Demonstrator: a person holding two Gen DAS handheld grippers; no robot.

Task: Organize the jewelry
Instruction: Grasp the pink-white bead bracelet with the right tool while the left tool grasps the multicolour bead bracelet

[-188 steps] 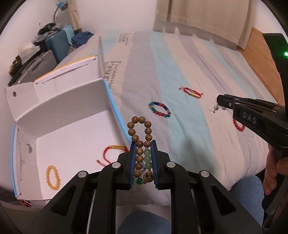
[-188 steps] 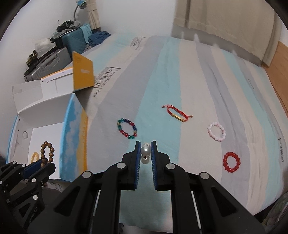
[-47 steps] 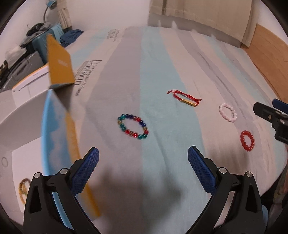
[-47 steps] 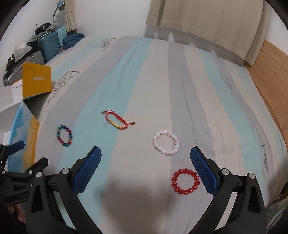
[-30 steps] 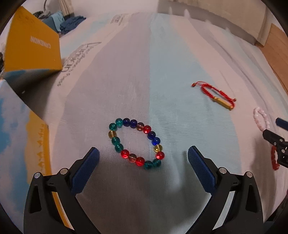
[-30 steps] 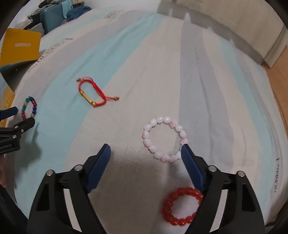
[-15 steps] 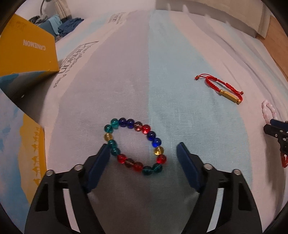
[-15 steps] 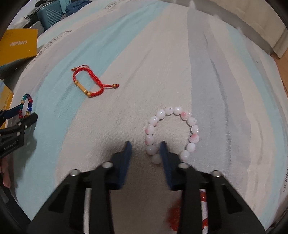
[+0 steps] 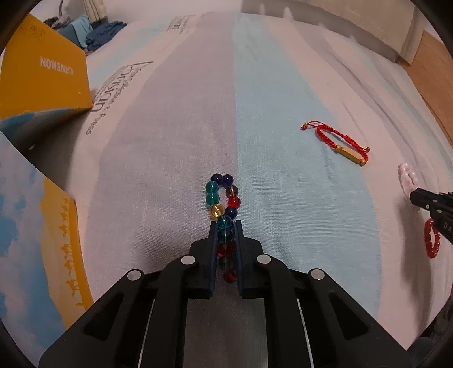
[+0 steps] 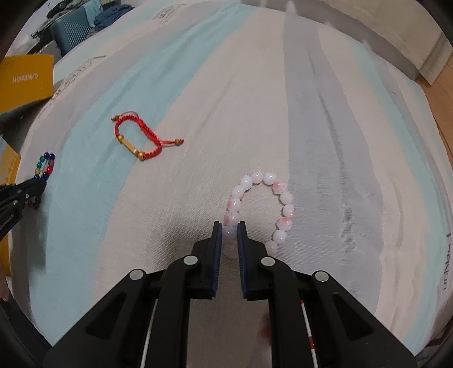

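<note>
My left gripper (image 9: 225,226) is shut on the near part of a multicoloured bead bracelet (image 9: 219,198) that lies squeezed into a narrow loop on the striped bedsheet. My right gripper (image 10: 229,229) is shut on the near left beads of a white and pink bead bracelet (image 10: 279,198) that rests on the sheet. A red cord bracelet with a gold bar (image 9: 339,143) lies between them, also in the right wrist view (image 10: 138,138). A red bead bracelet (image 9: 430,239) lies by the right gripper.
An open box with yellow and sky-blue flaps (image 9: 42,76) stands at the left of the bed. Suitcases and clothes (image 10: 70,25) are beyond the bed's far left corner. Wooden floor (image 10: 438,68) shows at the right.
Both grippers have closed from open: the left on the multicoloured bracelet, squeezing it narrow, the right on the white and pink bracelet. Both moved forward and down to the sheet.
</note>
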